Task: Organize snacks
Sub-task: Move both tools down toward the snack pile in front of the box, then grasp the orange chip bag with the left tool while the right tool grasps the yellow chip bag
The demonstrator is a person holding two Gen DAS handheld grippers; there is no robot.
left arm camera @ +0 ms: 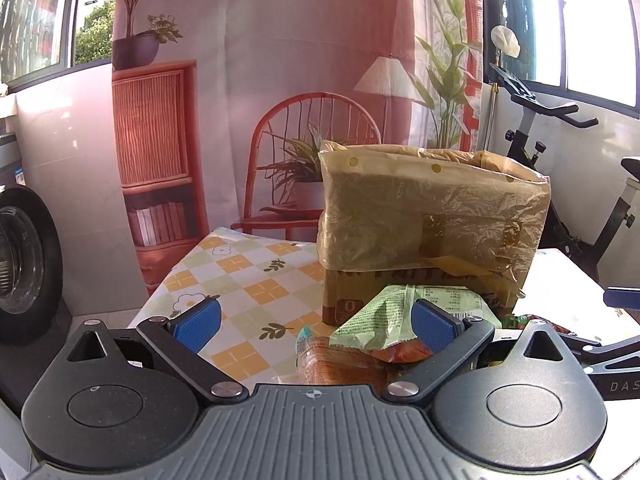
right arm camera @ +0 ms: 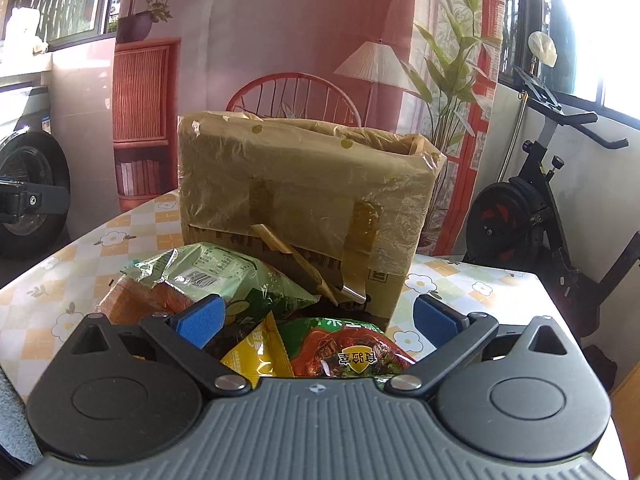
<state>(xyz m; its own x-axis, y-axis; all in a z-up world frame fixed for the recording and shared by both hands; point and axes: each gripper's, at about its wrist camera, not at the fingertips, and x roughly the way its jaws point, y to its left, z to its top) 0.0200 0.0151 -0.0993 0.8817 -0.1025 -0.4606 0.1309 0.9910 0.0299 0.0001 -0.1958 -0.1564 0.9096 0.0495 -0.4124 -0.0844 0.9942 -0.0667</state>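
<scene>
A cardboard box (left arm camera: 432,216) lined with a yellowish plastic bag stands open on the table; it also shows in the right wrist view (right arm camera: 304,188). In front of it lies a pile of snack packets: a light green packet (left arm camera: 384,316) (right arm camera: 212,268), an orange packet (left arm camera: 332,364) (right arm camera: 128,304), a yellow sachet (right arm camera: 260,356) and a red and green packet (right arm camera: 348,352). My left gripper (left arm camera: 316,324) is open and empty, just before the green packet. My right gripper (right arm camera: 318,320) is open and empty above the pile.
The table wears a checked flower cloth (left arm camera: 248,280). An exercise bike (right arm camera: 544,200) stands to the right, a washing machine (left arm camera: 24,264) to the left. A printed backdrop (left arm camera: 280,80) hangs behind the table.
</scene>
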